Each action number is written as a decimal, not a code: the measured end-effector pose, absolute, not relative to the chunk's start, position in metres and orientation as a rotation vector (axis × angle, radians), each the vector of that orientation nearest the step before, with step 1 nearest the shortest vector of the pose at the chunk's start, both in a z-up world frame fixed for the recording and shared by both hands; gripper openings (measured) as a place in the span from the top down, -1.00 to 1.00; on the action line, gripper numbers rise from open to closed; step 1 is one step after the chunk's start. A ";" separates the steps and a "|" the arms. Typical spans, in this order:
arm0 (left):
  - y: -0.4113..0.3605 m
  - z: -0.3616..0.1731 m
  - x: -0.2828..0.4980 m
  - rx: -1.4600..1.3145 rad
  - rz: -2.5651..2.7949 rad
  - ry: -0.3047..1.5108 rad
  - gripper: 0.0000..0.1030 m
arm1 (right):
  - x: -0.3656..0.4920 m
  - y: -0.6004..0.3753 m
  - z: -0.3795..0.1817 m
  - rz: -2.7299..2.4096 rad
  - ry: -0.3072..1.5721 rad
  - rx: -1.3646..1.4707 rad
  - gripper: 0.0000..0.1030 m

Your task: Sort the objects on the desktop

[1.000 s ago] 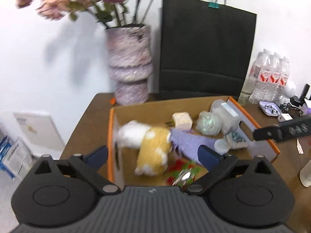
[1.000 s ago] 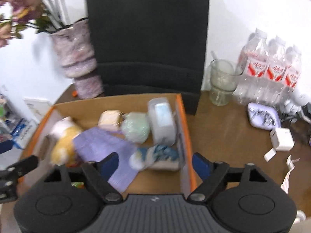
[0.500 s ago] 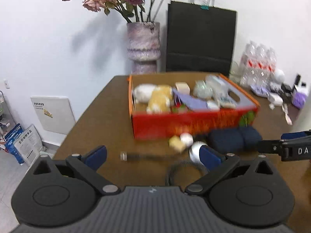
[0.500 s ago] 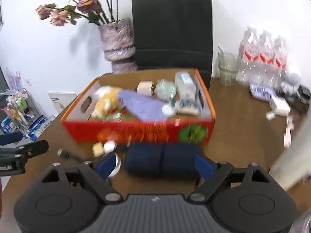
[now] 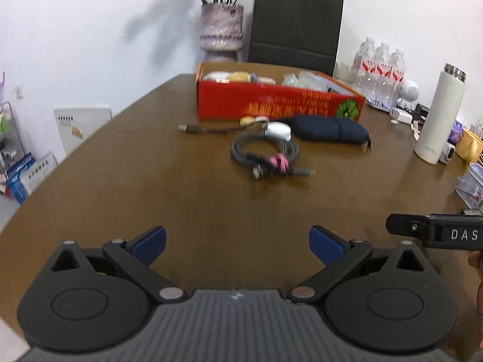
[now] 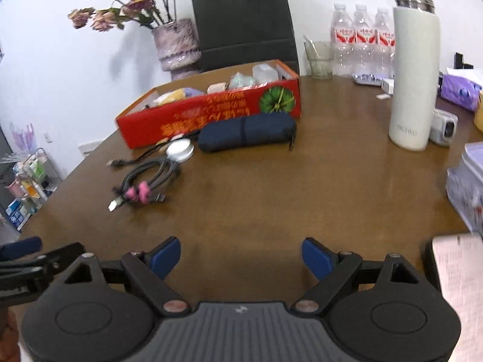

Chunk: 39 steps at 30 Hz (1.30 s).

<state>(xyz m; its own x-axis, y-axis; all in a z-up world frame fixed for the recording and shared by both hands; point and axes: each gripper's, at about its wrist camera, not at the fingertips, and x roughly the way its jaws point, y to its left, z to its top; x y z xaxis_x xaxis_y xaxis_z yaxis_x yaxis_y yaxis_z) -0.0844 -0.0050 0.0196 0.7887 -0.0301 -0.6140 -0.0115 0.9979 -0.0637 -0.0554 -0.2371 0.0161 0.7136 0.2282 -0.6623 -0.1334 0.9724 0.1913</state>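
A red cardboard box (image 5: pixel 271 102) (image 6: pixel 208 111) holding several small items stands far across the brown table. In front of it lie a dark blue pouch (image 5: pixel 330 128) (image 6: pixel 247 132), a white round charger (image 5: pixel 278 130) (image 6: pixel 180 150), a coiled black cable with pink ties (image 5: pixel 264 155) (image 6: pixel 142 185) and a loose black USB cable (image 5: pixel 199 128). My left gripper (image 5: pixel 237 244) is open with nothing between its blue pads, low over the near table. My right gripper (image 6: pixel 241 256) is open and empty too, beside the left one.
A tall white flask (image 5: pixel 439 117) (image 6: pixel 413 69) stands at the right, with water bottles (image 6: pixel 362 42), a glass (image 6: pixel 320 58) and small gadgets behind it. A vase of flowers (image 5: pixel 222 34) and a black paper bag (image 5: pixel 297 27) stand behind the box. A tin (image 6: pixel 468 181) sits at the right edge.
Both grippers have pulled back from over the box to the near side of the table and lower. The box and the items in front of it now lie far ahead.
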 end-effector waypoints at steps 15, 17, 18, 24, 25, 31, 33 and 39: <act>0.033 0.021 -0.050 -0.113 0.061 0.646 -0.97 | -0.049 -0.192 0.013 0.278 0.730 0.029 -0.68; 0.038 0.025 -0.032 -0.077 0.032 0.627 -0.98 | -0.040 -0.185 0.013 0.283 0.731 0.016 -0.68; 0.040 0.028 -0.021 -0.043 0.023 0.622 -0.97 | -0.036 -0.182 0.013 0.288 0.733 0.011 -0.66; 0.050 0.047 0.049 -0.020 -0.097 0.575 -0.74 | -0.019 -0.166 0.021 0.327 0.696 -0.018 -0.65; 0.048 0.047 0.062 -0.011 -0.143 0.600 -0.72 | -0.016 -0.164 0.021 0.328 0.697 -0.020 -0.65; 0.018 0.035 0.118 0.075 -0.294 0.652 0.28 | 0.001 -0.165 0.018 0.317 0.717 -0.005 -0.65; 0.012 0.027 0.134 0.097 -0.304 0.680 0.49 | 0.006 -0.165 0.016 0.324 0.736 0.006 -0.64; 0.008 0.013 0.155 0.114 -0.347 0.736 0.45 | 0.014 -0.162 0.019 0.361 0.725 0.032 -0.64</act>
<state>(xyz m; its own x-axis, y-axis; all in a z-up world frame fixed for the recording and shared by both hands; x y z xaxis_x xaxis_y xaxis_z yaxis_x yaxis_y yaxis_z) 0.1550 0.0085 0.0134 0.6871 -0.2698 -0.6746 0.3490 0.9369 -0.0193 0.0136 -0.1616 0.0187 0.6892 0.3340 -0.6430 -0.3118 0.9378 0.1529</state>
